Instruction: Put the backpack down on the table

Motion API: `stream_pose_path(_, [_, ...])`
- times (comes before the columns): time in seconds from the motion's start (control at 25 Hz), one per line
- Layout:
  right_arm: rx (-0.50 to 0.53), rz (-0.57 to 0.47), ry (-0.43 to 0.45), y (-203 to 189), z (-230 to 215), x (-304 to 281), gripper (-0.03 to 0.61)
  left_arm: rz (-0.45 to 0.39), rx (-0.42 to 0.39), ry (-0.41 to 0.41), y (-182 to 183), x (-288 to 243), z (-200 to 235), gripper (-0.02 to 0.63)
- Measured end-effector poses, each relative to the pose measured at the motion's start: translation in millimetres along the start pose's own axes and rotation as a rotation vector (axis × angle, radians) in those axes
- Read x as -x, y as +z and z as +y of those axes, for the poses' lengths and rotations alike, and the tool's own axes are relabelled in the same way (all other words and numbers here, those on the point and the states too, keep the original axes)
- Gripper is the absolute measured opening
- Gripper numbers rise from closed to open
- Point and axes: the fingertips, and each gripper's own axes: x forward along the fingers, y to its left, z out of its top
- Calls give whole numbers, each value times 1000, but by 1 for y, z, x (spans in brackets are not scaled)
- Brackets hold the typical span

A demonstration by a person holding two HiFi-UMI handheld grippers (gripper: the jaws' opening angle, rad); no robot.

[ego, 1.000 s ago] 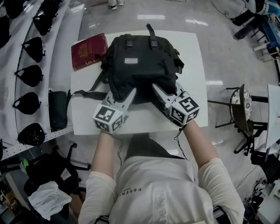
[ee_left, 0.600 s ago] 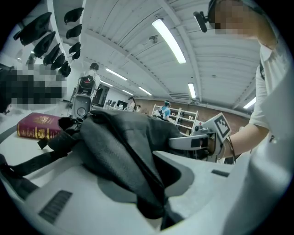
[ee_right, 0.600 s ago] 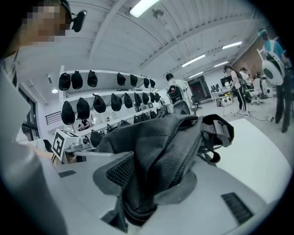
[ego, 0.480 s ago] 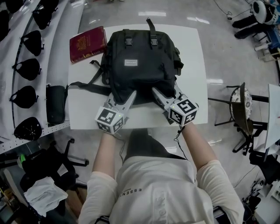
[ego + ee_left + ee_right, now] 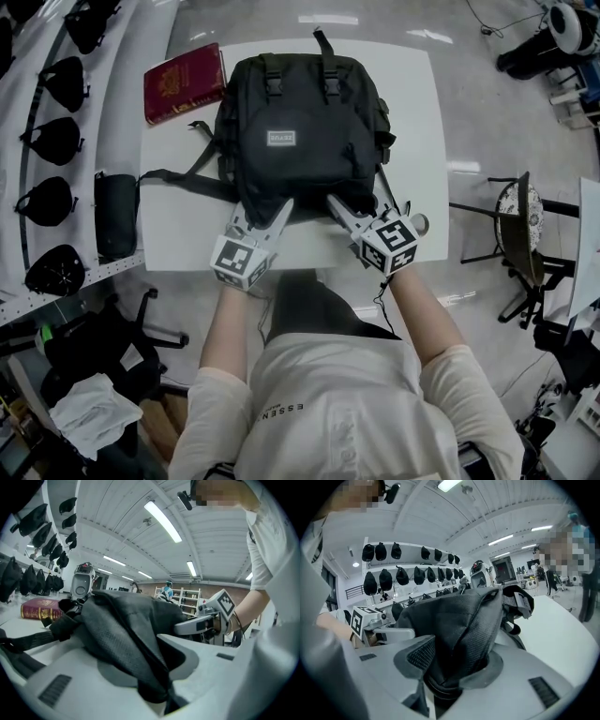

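The black backpack [image 5: 300, 131] lies front-up on the white table [image 5: 417, 112], its handle toward the far edge. Both grippers hold its near bottom edge. My left gripper [image 5: 261, 212] has a fold of the bag's fabric [image 5: 122, 630] pinched between its jaws. My right gripper [image 5: 361, 208] has a thicker fold [image 5: 468, 625] between its jaws, touching both. Both pairs of jaws have just been opening, with the fabric still between them. A shoulder strap [image 5: 178, 178] trails to the left across the table.
A red book [image 5: 183, 82] lies at the table's far left corner. Left of the table runs a shelf with a black pouch [image 5: 114, 225] and a row of black caps [image 5: 56, 141]. A chair [image 5: 516, 234] stands to the right.
Both grippers have come down toward the table's near edge with the backpack's bottom edge. The bag now rests flatter and its strap lies on the tabletop.
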Motion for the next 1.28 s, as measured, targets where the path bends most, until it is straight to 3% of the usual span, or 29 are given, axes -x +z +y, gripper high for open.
stream_pose_path(0.24, [2, 26, -18, -6, -1, 1, 169, -7, 46, 47, -8, 0, 3, 127])
stream_pose_path(0.32, [17, 23, -31, -7, -1, 3, 177, -6, 82, 96, -10, 4, 8, 159])
stream_pose_path(0.44, [33, 20, -77, -8, -3, 7, 206, 11, 106, 187, -15, 13, 17, 260])
stream_pose_path(0.56, [31, -20, -132, -4, -6, 17, 244, 43, 86, 232, -19, 22, 18, 290])
stream_pose_path(0.72, [-22, -52, -162, 0, -6, 30, 245, 13, 135, 258, -17, 37, 20, 314])
stream_pose_path(1.08, [12, -97, -231, 17, -5, 69, 245, -1, -8, 325, 8, 72, 1, 313])
stream_pose_path(1.28, [86, -124, -204, 35, 15, 83, 245, -30, -36, 240, 32, 77, -30, 311])
